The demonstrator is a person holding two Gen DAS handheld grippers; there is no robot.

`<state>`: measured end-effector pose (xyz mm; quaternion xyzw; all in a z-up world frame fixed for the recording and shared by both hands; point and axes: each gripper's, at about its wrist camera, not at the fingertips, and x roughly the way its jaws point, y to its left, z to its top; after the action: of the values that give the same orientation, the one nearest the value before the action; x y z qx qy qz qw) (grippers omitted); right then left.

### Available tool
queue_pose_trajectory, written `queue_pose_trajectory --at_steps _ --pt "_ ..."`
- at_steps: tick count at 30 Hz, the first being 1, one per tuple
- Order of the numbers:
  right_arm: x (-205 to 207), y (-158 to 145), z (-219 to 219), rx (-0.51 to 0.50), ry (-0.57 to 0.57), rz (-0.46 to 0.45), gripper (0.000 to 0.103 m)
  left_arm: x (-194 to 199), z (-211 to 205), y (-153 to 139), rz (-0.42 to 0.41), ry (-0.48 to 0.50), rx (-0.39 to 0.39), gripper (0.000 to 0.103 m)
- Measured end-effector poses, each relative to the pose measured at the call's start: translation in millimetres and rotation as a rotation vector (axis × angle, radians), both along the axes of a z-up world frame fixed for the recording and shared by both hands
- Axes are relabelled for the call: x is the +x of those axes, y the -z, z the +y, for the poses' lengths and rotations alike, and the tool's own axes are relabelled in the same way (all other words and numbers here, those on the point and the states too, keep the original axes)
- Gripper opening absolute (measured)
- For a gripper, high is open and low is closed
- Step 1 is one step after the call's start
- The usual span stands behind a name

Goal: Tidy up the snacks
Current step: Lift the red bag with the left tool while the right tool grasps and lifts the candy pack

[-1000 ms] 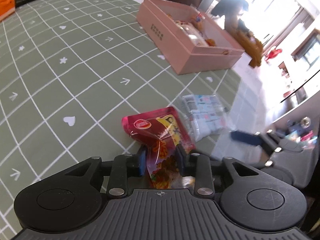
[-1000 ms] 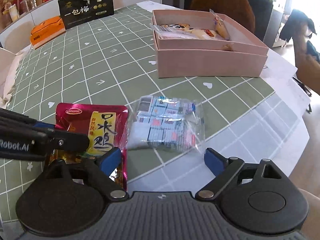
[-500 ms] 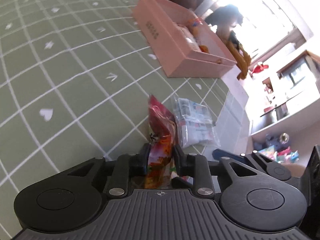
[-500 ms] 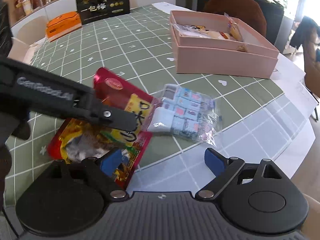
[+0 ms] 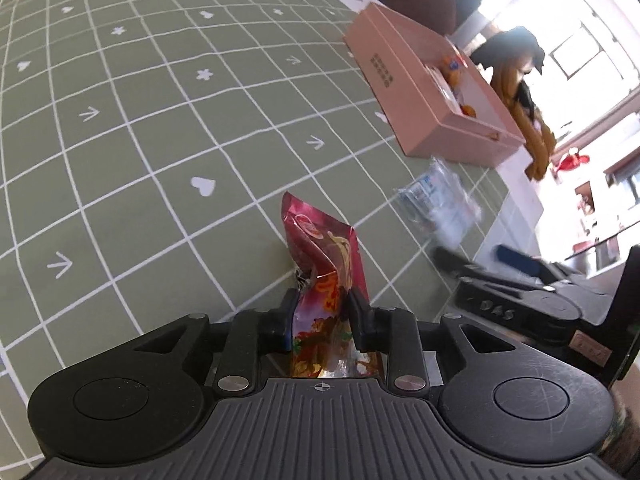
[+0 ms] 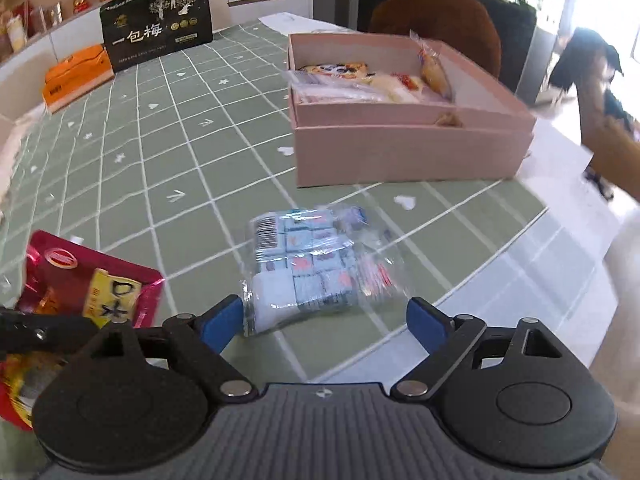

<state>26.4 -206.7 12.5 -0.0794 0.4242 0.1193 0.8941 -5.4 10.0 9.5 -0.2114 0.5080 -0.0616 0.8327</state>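
- The left claw (image 5: 319,316) is clenched on the red snack pouch (image 5: 320,248), gripped by its lower part only, so that the pouch stands on edge ahead of the pads with its top crumpled over.
- A slip is judged possible: the foil looks slick and creased, and only a narrow strip is pinched; a quick swing could let the pouch twist or slide out of the left claw.
- The right claw (image 6: 328,322) is released, its blue pads spread wide, and the clear packet of small sweets (image 6: 312,264) lies on the table (image 6: 168,168) just ahead of it, one end beside the left-hand pad.
- The packet's loose film could be caught alone if the right claw is closed too shallowly, and the contents would then sag or drop; a push before closing could slide it toward the table edge, which lies near on the right.
- The two claws are close together, the pouch showing just to the left of the right claw, so a collision or a snagged wrapper is a risk if both are moved at once.
- Farther ahead stands the pink box (image 6: 400,152), already holding snacks at its far end; its near wall could be struck by a hanging pouch carried too low.
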Motion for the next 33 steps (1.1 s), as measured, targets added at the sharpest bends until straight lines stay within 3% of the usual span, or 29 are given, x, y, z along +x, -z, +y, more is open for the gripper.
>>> queue_pose_trajectory --at_steps 6,9,10,12,20,24,27,33 --pt "-8 1 -48 -0.089 0.058 -0.072 0.089 -2 -8 0 -0.015 0.019 0.045 0.033" --pt "2 -1 -57 0.064 0.052 0.04 0.089 -1 -9 0 -0.011 0.021 0.047 0.033" --pt "8 -2 -56 0.136 0.044 0.072 0.09 -1 -9 0 -0.01 0.021 0.048 0.033" --pt "17 -2 -45 0.165 0.055 0.073 0.091 -1 -10 0 -0.012 0.023 0.054 0.034" --pt "56 4 2 0.062 0.087 0.053 0.096 -2 -10 1 -0.012 0.013 0.054 0.034" --pt "45 -2 -3 0.062 0.04 0.066 0.081 -3 -11 1 -0.017 0.015 0.059 0.034" --pt "29 -9 -13 0.059 -0.008 0.069 0.042 -4 -8 2 -0.023 0.012 0.049 0.034" --pt "13 -13 -38 0.118 0.0 0.121 0.045 -9 -3 4 -0.034 -0.008 0.012 0.034"
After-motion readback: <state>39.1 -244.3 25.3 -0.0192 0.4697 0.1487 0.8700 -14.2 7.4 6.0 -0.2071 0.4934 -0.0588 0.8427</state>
